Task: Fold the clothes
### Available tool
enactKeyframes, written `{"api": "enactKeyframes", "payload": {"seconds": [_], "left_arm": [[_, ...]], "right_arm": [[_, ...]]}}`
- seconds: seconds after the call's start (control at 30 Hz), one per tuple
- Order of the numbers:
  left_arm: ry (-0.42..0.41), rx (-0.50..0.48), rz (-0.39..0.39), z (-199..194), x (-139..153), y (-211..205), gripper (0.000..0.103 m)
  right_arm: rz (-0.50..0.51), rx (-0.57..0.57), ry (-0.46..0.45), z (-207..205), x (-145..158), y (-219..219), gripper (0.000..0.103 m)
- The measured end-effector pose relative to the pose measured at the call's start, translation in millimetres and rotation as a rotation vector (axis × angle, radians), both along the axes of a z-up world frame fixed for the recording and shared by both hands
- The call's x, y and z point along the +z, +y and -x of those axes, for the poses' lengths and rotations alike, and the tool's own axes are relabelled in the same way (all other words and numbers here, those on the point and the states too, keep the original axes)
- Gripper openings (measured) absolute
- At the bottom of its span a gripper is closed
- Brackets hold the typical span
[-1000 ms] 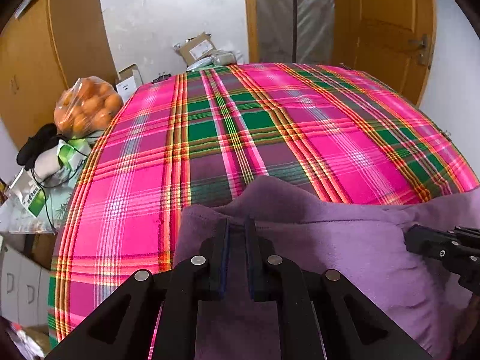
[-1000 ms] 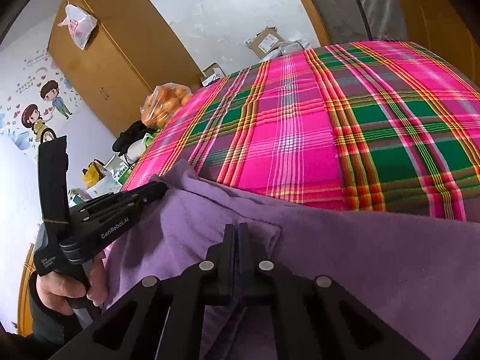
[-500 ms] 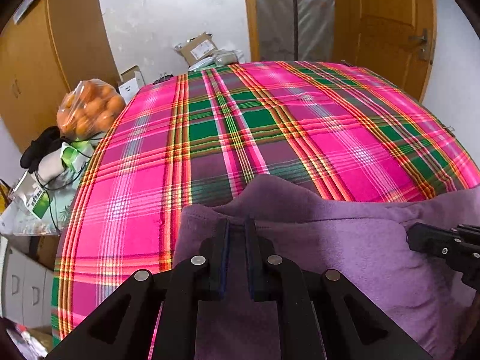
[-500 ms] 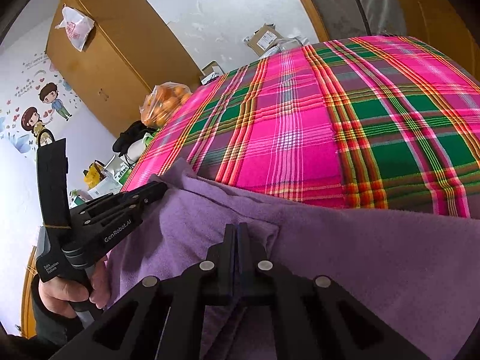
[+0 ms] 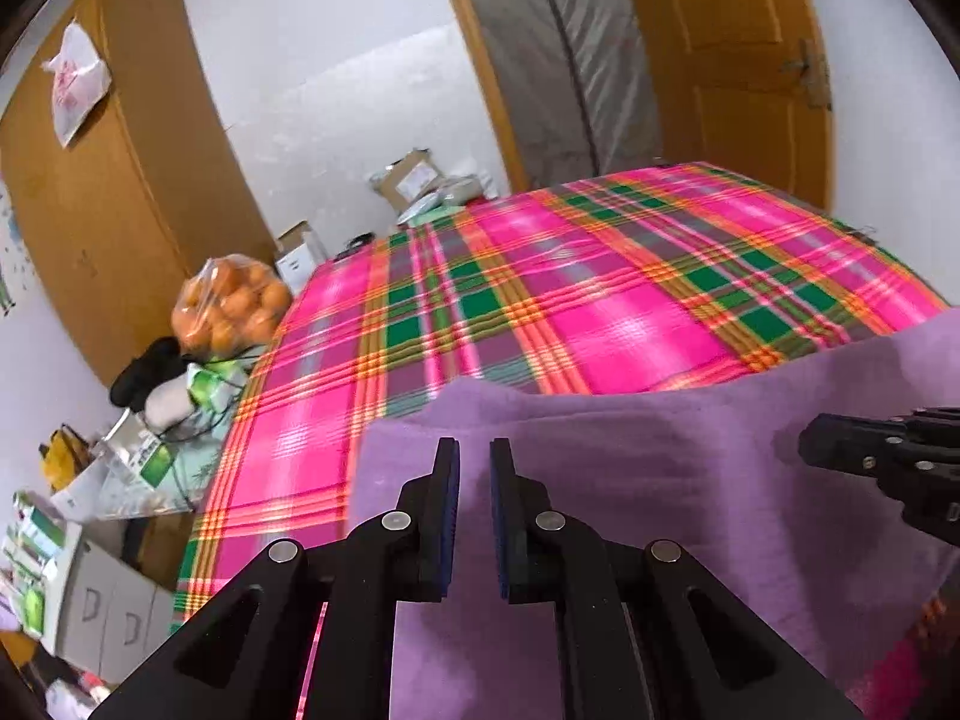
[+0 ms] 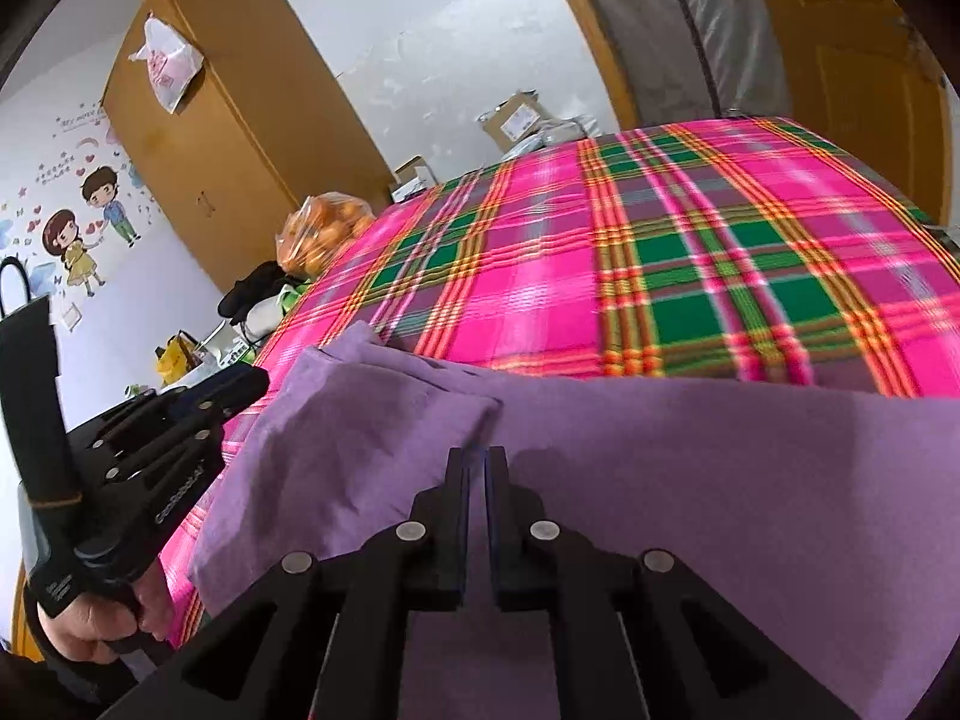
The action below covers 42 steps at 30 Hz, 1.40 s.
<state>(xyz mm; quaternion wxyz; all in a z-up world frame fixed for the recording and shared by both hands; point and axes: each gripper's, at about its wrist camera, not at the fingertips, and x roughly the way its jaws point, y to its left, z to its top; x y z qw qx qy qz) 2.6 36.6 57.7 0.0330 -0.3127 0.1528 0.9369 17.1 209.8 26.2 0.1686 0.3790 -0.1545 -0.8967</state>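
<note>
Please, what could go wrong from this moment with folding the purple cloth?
1. The left claw and the right claw stand almost shut, but a real pinch on the purple cloth is not visible; it may slip when pulled.
2. The cloth's left corner already lies doubled, so the fold may come out crooked.

purple garment (image 5: 690,480): bottom edge cropped | plaid bedspread (image 6: 690,276): motion-blurred

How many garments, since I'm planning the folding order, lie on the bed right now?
1: the purple garment, spread across the near edge of the plaid bed. Others may lie out of frame.
</note>
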Motion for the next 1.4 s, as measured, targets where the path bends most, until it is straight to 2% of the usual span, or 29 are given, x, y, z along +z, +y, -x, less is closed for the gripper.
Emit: {"api": "enactKeyframes", "payload": {"seconds": [0.2, 0.4, 0.57, 0.87, 1.07, 1.4], "left_arm": [[0.015, -0.02, 0.014, -9.5, 5.3, 14.9, 0.011], [-0.004, -0.043, 0.016, -18.5, 3.1, 25.6, 0.011], [-0.04, -0.064, -0.016, -24.6, -0.4, 32.5, 0.011], [-0.089, -0.089, -0.034, -30.3, -15.3, 40.9, 0.011], [-0.143, -0.085, -0.042, -27.4, -38.4, 39.8, 0.011], [-0.129, -0.088, -0.066, -30.4, -39.7, 38.3, 0.01]], "right_arm": [[0.013, -0.019, 0.003, -17.8, -1.9, 13.4, 0.006], [0.028, -0.031, 0.01, -31.1, -2.3, 21.6, 0.006], [0.037, -0.036, 0.018, -43.1, -2.7, 27.2, 0.007], [0.032, -0.04, 0.016, -63.4, -10.2, 41.9, 0.007], [0.034, -0.079, -0.012, -71.5, -22.3, 58.5, 0.007], [0.031, -0.115, 0.014, -81.7, -21.1, 78.5, 0.006]]}}
